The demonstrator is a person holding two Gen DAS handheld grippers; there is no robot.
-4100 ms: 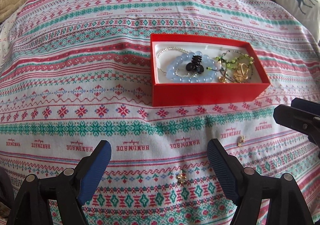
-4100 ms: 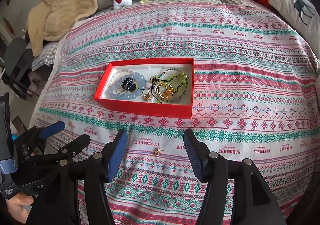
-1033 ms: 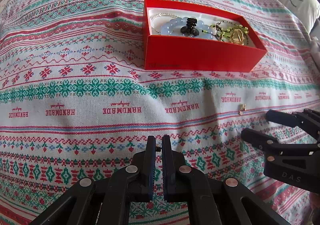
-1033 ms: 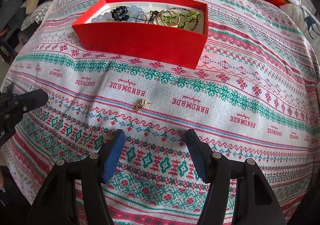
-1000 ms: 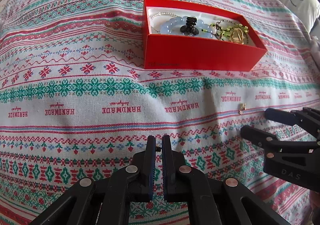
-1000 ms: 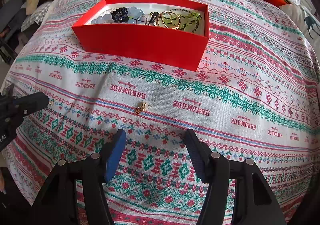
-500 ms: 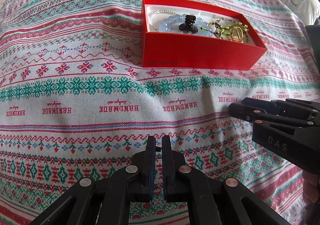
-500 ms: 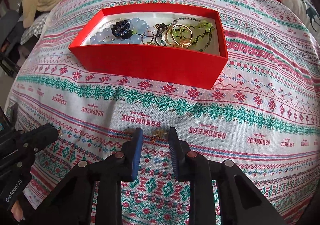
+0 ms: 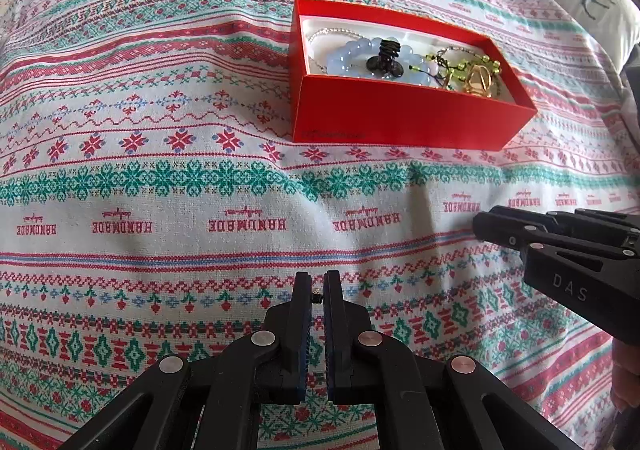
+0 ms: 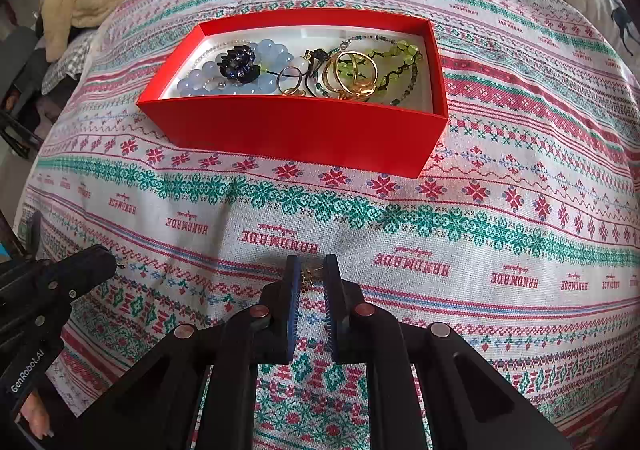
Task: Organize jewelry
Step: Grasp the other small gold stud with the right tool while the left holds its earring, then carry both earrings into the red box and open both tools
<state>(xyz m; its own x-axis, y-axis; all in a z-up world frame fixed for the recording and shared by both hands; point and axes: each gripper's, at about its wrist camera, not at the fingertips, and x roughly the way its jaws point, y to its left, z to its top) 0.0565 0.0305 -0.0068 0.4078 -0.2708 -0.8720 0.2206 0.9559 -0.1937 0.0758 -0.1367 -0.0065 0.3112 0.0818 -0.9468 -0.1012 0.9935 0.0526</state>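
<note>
One red box (image 10: 296, 130), two small gold earrings (image 10: 308, 275), two grippers (image 10: 311, 278), one blue bead bracelet (image 10: 240, 70).

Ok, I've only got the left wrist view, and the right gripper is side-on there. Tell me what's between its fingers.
Observer: On the right wrist view, a small gold earring lies on the bedspread between the right gripper's closing jaws.
Operator: Now say which rings are already stowed; a wall blocks my sight.
Observer: A silver ring lies in the red box, just left of the gold hoops.
</note>
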